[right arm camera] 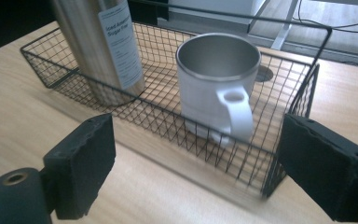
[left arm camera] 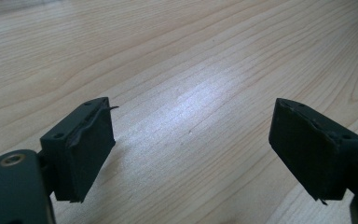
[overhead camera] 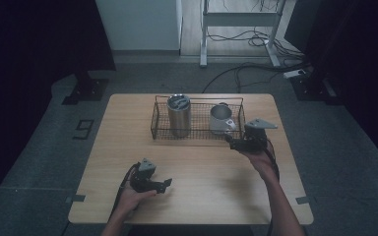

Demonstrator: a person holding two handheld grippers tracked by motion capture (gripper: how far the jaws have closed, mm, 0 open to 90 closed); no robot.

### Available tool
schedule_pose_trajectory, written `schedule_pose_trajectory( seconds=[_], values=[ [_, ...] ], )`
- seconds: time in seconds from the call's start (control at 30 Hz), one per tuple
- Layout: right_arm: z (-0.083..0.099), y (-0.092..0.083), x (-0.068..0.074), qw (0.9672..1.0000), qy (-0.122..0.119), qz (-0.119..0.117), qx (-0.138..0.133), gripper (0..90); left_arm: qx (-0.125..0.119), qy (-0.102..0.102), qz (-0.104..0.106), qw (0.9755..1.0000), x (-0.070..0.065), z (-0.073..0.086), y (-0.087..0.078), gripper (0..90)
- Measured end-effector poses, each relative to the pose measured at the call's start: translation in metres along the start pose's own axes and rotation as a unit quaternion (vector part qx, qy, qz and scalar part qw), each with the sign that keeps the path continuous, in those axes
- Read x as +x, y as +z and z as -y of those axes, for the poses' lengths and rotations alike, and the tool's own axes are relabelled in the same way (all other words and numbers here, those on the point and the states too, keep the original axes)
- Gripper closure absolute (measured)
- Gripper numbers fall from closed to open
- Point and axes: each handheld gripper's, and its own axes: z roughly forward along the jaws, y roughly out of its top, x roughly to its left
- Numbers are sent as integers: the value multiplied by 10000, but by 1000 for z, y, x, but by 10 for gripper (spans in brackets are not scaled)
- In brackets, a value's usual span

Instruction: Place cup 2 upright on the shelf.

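Observation:
A black wire basket [overhead camera: 198,134] stands at the far middle of the wooden table [overhead camera: 197,196]. In it are a tall steel tumbler [overhead camera: 179,115] and a white mug [overhead camera: 221,119] with a steel inside. My right gripper [overhead camera: 232,142] hovers just in front of the basket's right end, open. In the right gripper view its jaws [right arm camera: 196,163] frame the mug [right arm camera: 216,84], whose handle faces me, with the tumbler [right arm camera: 102,42] to the left. My left gripper [overhead camera: 163,185] rests near the front left of the table; its jaws [left arm camera: 191,149] stand apart over bare wood.
Beyond the table's far edge lie a white cabinet [overhead camera: 140,24], a desk frame [overhead camera: 241,19] and floor cables [overhead camera: 246,69]. Bare wood lies between the basket and the front edge.

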Motion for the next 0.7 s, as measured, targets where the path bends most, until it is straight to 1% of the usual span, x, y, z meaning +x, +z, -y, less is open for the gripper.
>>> schedule_pose_trajectory(
  seconds=[0.2, 0.33, 0.53, 0.7],
  values=[
    [23, -16, -1, 10000, 78, -19, -38, 131, 25, -6, -21, 10000, 0, 1, 1, 142],
    [42, -26, -2, 9998, 186, -47, -50, 133, 40, -1, -40, 10000, 0, 2, 1, 142],
    [74, -40, -6, 9996, 266, -42, 39, 134, 73, -32, -85, 9999, 2, 3, 3, 142],
    [95, -48, -11, 9992, 381, -9, 108, 136, 125, -63, -91, 9999, 2, 4, 5, 142]
  ],
)
